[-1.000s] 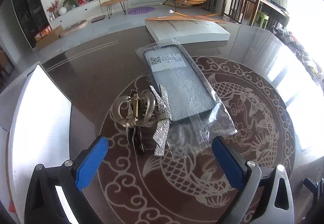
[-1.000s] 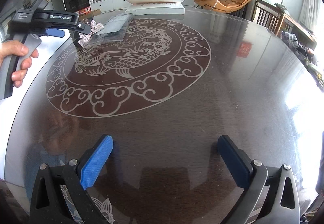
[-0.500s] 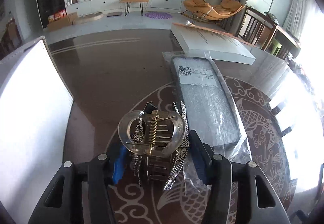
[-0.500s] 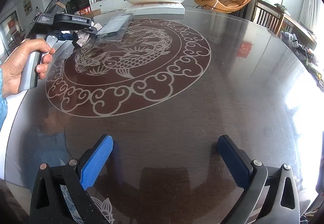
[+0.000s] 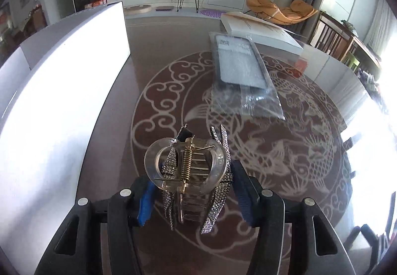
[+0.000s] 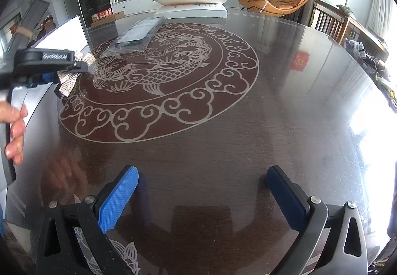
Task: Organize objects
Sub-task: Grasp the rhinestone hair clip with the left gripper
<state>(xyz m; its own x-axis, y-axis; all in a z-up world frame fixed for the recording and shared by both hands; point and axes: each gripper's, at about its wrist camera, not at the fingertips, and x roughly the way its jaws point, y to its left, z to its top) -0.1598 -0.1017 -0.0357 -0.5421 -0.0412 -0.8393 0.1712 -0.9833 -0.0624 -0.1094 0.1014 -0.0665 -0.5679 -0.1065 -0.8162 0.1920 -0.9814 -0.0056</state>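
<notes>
A clear claw hair clip [image 5: 188, 170] with a glittering rhinestone bow hangs above the dark round table [image 5: 148, 71]. My left gripper [image 5: 193, 196] is shut on it, and its blue pads press the bow's sides. From the right wrist view the left gripper [image 6: 49, 68] is at the far left in a person's hand, with the bow [image 6: 70, 76] sticking out of it. A flat dark item in a clear plastic bag [image 5: 242, 68] lies further back on the table. My right gripper [image 6: 202, 198] is open over bare table with nothing between its fingers.
A white flat box [image 5: 260, 31] lies at the table's far edge behind the bag. A large white panel [image 5: 62, 91] borders the table on the left. The table top [image 6: 273, 126] carries a fish and cloud pattern. Chairs stand at the right.
My left gripper shut on the hair clip beside the bag and carried it off the table, back and left. The right gripper has not moved.
</notes>
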